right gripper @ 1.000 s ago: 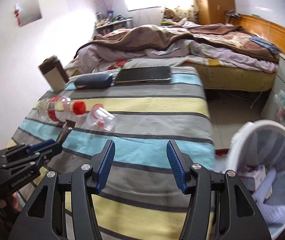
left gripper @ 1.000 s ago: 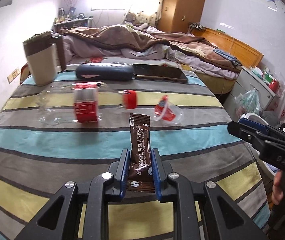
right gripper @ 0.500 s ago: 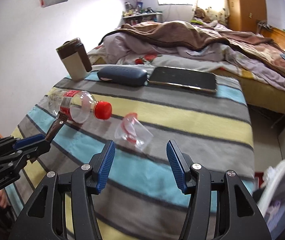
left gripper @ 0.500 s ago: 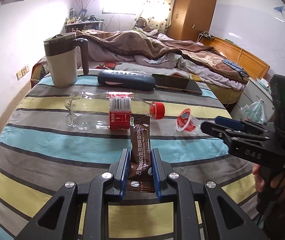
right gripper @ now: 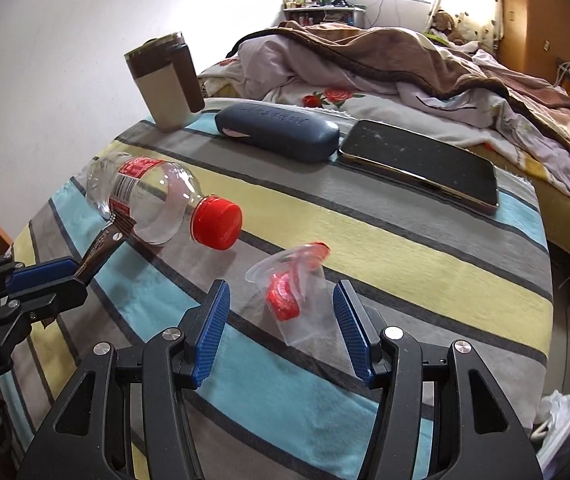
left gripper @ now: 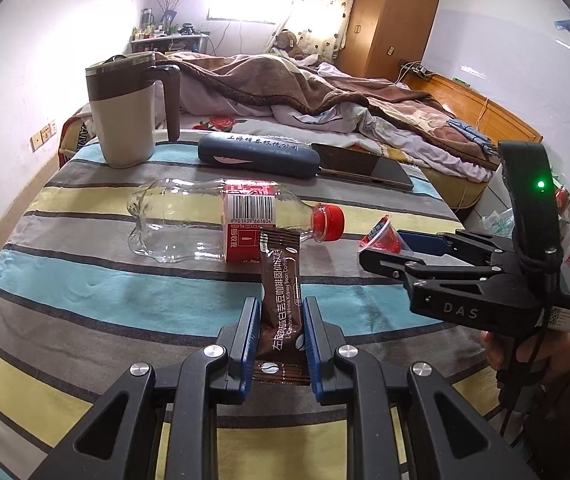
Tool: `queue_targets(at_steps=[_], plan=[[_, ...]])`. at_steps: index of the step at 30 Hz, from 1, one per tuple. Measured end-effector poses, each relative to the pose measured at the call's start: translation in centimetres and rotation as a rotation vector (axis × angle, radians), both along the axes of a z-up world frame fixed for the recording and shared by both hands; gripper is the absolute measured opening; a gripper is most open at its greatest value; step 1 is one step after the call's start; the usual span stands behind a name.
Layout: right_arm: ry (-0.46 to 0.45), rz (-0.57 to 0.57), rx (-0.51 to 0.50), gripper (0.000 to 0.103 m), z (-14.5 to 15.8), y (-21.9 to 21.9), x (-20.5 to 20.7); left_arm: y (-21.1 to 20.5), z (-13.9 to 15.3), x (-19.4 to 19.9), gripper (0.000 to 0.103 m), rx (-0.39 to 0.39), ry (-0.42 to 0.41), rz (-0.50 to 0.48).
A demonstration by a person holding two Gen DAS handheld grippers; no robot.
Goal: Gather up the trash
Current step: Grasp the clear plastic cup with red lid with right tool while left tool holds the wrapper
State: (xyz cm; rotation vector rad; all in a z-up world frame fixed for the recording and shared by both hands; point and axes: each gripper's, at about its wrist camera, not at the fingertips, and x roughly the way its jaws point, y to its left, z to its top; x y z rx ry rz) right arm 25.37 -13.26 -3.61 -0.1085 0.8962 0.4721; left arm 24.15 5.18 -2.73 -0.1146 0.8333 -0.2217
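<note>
- My left gripper (left gripper: 279, 336) is pinching the coffee sachet (left gripper: 281, 300), lower centre.
- My right gripper (right gripper: 281, 320), spread wide, is now bracketing the plastic cup (right gripper: 297, 296), having swung over from the bin; grasping looks next.

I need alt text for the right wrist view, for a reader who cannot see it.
An open right hand-held gripper straddles a tipped clear plastic cup on a striped cloth. Beyond lie an empty red-capped bottle, glasses case and phone.

L claw (left gripper: 279, 334) clamped shut, angled down, R claw (right gripper: 281, 318) open wide, angled down, hand (left gripper: 525, 354) on R grip
</note>
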Motion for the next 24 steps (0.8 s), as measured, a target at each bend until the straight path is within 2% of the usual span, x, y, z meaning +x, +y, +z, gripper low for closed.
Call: queue_targets(at_steps=[5,6,7,8,14,24], plan=[[0.045,-0.017,0.034,0.055,-0.3,-0.2,0.4,-0.1,-0.2,0.2,0.022,0.001,0.002,-0.002],[0.051,-0.02,0.043,0.052,-0.3,-0.3,0.4,-0.1,-0.2,0.2,0.022,0.0,0.003,-0.002],[0.049,-0.022,0.045,0.04,-0.3,-0.3,0.3,-0.2,-0.2,0.3,0.022,-0.001,0.004,-0.004],[0.044,-0.023,0.043,0.035,-0.3,-0.3,0.2,-0.3,-0.2,0.3,0.022,0.001,0.004,-0.003],[0.025,-0.02,0.035,0.035,-0.2,0.0,-0.5,-0.5,-0.3,0.1,0.022,0.007,0.003,-0.002],[0.001,-0.07,0.097,0.035,1.0,-0.8,-1.8,-1.2,0.5,-0.9,0.022,0.013,-0.013,-0.009]])
